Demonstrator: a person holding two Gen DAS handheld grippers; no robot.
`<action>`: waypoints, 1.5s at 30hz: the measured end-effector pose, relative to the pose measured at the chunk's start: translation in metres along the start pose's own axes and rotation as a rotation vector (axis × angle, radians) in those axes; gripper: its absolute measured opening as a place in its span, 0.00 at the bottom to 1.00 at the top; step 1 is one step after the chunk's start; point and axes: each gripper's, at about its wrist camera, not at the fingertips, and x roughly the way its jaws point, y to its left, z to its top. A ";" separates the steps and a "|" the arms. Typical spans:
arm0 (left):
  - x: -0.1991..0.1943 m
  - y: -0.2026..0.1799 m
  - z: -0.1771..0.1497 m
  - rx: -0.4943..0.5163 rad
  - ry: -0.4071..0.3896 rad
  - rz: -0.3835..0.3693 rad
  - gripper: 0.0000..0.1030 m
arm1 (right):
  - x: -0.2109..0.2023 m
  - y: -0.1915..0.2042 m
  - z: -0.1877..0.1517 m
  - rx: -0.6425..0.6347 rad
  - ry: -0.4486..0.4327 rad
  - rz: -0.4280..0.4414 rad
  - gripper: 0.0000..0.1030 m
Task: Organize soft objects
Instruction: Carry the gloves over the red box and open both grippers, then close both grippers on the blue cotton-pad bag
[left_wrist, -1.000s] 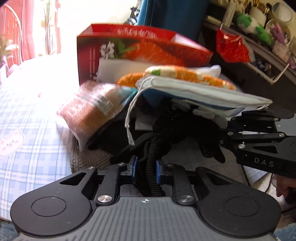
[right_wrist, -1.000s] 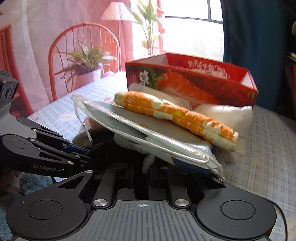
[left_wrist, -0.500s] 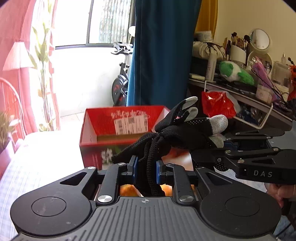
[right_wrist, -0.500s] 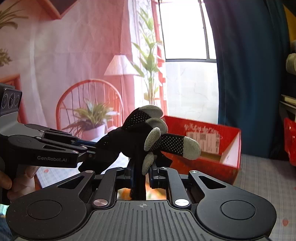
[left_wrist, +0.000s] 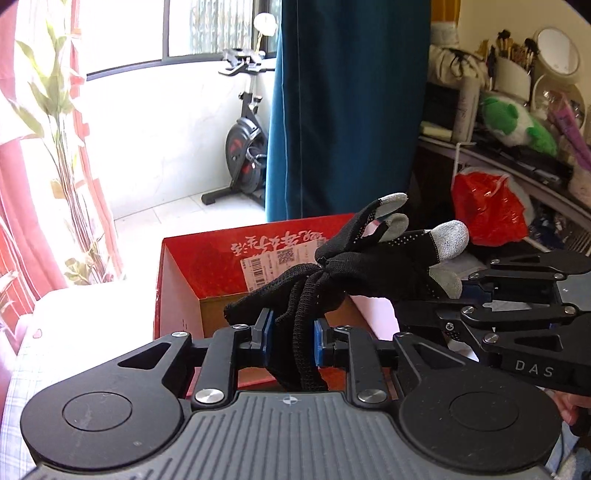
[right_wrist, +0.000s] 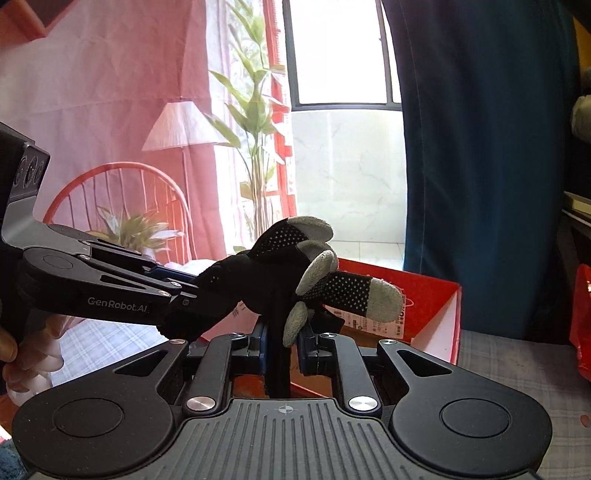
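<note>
A pair of black knit gloves (left_wrist: 369, 266) with grey fingertips hangs in the air between both grippers, above the open red cardboard box (left_wrist: 177, 288). My left gripper (left_wrist: 293, 332) has the stringy cuff end between its blue pads; its jaws are opening slightly, and the pads still touch the fabric. My right gripper (right_wrist: 282, 332) is shut on the finger end of the gloves (right_wrist: 266, 266). In the right wrist view the left gripper (right_wrist: 192, 291) reaches in from the left. In the left wrist view the right gripper (left_wrist: 463, 291) comes in from the right. The box (right_wrist: 436, 302) lies just behind the gloves.
A blue curtain (left_wrist: 343, 110) hangs behind the box. A cluttered shelf with a red plastic bag (left_wrist: 487, 210) and a green plush toy (left_wrist: 517, 125) is at the right. An exercise bike (left_wrist: 243, 147) stands by the window. A red wire chair (right_wrist: 122, 206) and plants are at the left.
Both grippers lifted the gloves up from under the pile of packets and carried them toward the red box. The pile has dropped out of view. The box's inside now shows.
</note>
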 end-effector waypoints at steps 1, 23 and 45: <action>0.007 0.000 0.002 0.015 0.011 0.012 0.22 | 0.007 -0.002 -0.001 0.003 0.009 -0.003 0.14; 0.016 0.009 -0.023 -0.027 0.042 0.066 0.63 | 0.008 -0.026 -0.047 0.100 0.044 -0.049 0.28; -0.081 -0.013 -0.138 -0.213 0.036 -0.040 0.56 | -0.097 0.044 -0.113 0.137 0.069 0.002 0.29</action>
